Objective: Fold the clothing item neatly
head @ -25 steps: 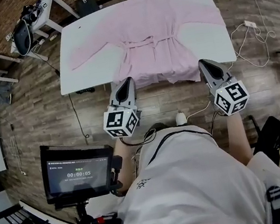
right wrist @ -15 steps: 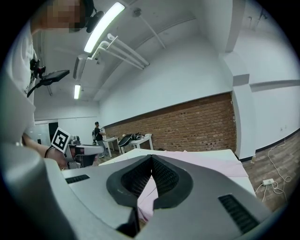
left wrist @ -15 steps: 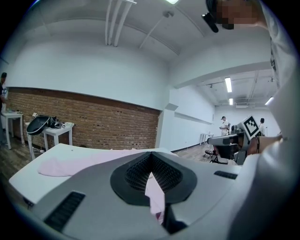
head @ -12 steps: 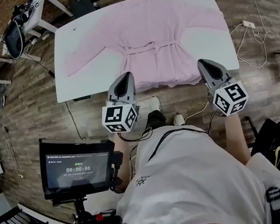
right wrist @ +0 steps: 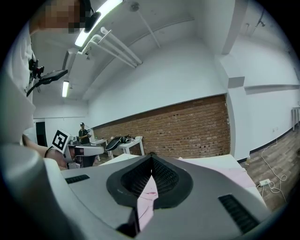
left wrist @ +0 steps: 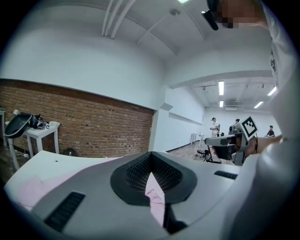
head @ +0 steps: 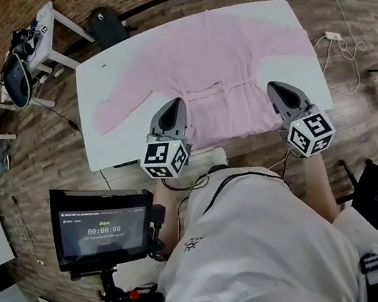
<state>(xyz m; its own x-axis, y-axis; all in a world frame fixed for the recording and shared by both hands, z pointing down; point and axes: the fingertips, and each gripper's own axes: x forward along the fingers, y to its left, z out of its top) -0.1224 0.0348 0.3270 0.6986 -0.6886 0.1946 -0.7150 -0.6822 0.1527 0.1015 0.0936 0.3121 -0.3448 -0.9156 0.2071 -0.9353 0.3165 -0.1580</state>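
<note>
Pink bathrobe [head: 224,61] lies spread flat on the white table [head: 102,89], with its sleeves out to either side, its belt across the waist and its hem at the near edge. The left gripper [head: 171,106] has its jaws closed on the hem's left corner. The right gripper [head: 278,87] is clamped likewise on the right corner, with pink cloth pinched between each pair.

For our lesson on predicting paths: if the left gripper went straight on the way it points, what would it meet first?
Probably the pink robe spread on the table, around its belt; the left gripper is shut on that robe's near edge. Its height above the cloth is unclear.
</note>
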